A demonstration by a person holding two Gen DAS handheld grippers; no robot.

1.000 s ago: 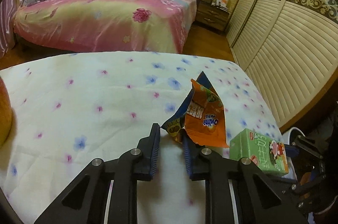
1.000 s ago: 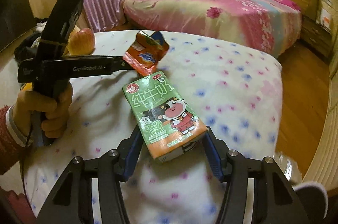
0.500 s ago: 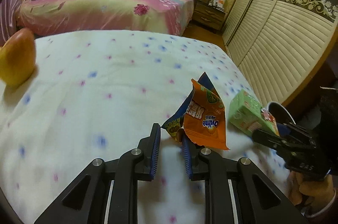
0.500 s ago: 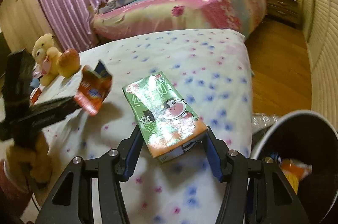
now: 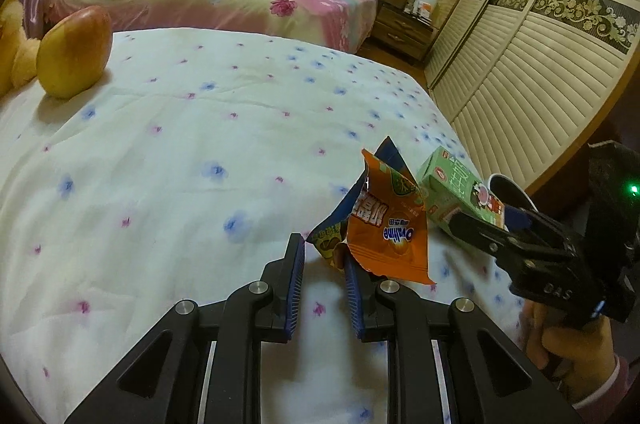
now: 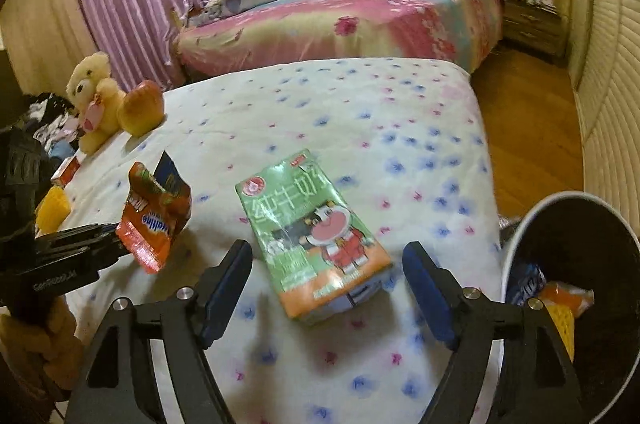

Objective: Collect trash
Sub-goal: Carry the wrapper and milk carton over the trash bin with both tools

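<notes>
Nearest us, our right gripper (image 6: 328,270) stands wide open, both blue pads clear of the green milk carton (image 6: 310,236), which sits between them but touches neither. We cannot tell whether the carton rests on the flowered bedspread (image 6: 360,111) or hangs just above it. Just right of that gripper stands the trash bin (image 6: 516,244), white-rimmed and dark inside, with orange, yellow and blue litter visible at the bottom.

Our left gripper (image 5: 322,266) has its jaws drawn close together, pinching the lower corner of the orange snack wrapper (image 5: 386,236); the wrapper stands up off the bedspread (image 5: 180,163), crumpled, with a blue inner flap showing behind. In the left wrist view the carton (image 5: 460,189) sits just beside the wrapper, with the right gripper (image 5: 492,224) around its near end and the bin rim (image 5: 508,183) behind.

Farther off, at the left edge of the bedspread, an apple (image 5: 74,51) lies touching a yellow teddy bear (image 6: 92,95). Beyond, across a strip of wooden floor, a pink bed (image 6: 340,27) carries stacked pillows.
</notes>
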